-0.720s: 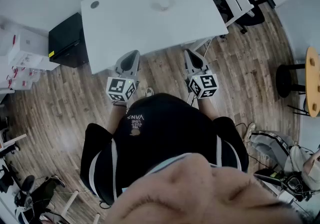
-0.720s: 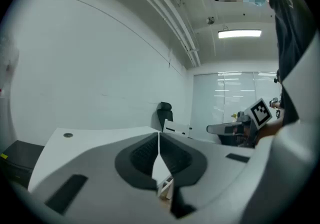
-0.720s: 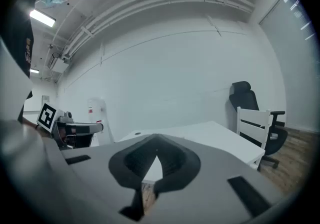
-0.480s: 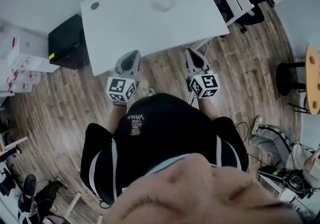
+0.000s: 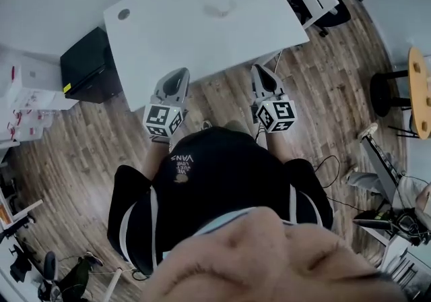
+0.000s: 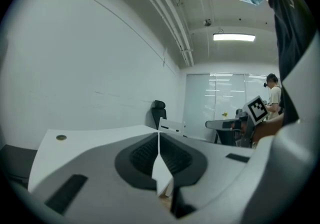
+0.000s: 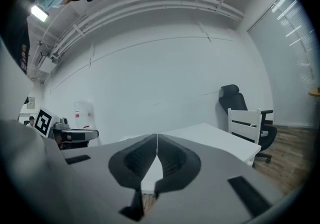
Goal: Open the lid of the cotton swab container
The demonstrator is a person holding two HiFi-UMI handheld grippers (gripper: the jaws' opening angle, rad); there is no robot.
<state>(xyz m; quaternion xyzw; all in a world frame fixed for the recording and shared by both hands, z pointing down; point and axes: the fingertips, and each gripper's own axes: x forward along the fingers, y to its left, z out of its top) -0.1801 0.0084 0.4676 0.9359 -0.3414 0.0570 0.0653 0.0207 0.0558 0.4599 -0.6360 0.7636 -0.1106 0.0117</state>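
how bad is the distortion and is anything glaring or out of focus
Head view: strong fisheye bows the white table edges, and the near bottom is soft and dim. Left gripper view: round black vignette, and the ceiling light blows out. Right gripper view: same vignette, walls evenly lit.

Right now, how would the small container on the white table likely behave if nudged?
The container looks small and pale, nearly blending into the table, so probably light, thin plastic. Standing alone on that smooth top, it would likely slide under a nudge, not stay put. It's too blurred to judge rolling or tipping.
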